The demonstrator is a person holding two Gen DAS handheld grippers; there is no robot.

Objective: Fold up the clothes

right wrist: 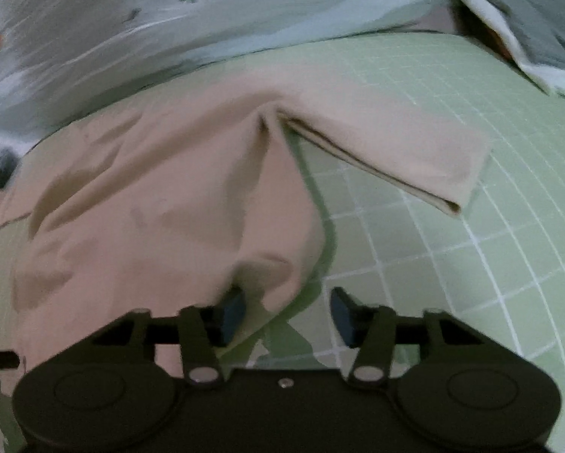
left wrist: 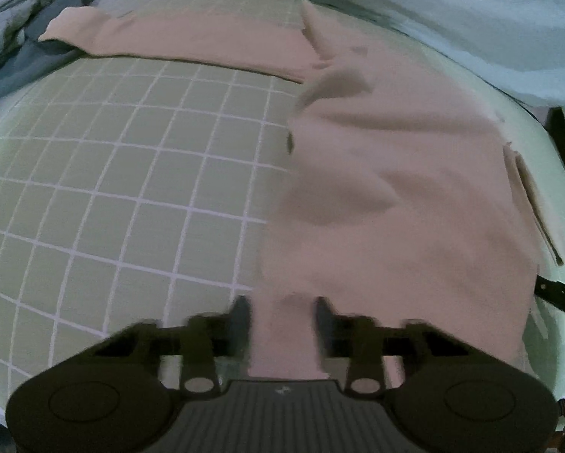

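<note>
A beige long-sleeved shirt (left wrist: 388, 196) lies on a green grid mat (left wrist: 112, 188). In the left wrist view one sleeve (left wrist: 192, 43) stretches left across the far side. My left gripper (left wrist: 282, 321) has its fingers apart, with the shirt's near edge lying between them. In the right wrist view the shirt (right wrist: 150, 204) fills the left and middle, and a sleeve (right wrist: 388, 151) runs out to the right. My right gripper (right wrist: 288, 313) is open; a fold of the shirt hangs over its left finger (right wrist: 231, 311), the right finger stands over bare mat.
A pale green sheet with small carrot prints (left wrist: 482, 19) lies bunched beyond the mat and shows in the right wrist view (right wrist: 139, 26) too. Grey fabric (left wrist: 14, 37) lies at the far left. A black strap (left wrist: 561, 298) sits at the shirt's right.
</note>
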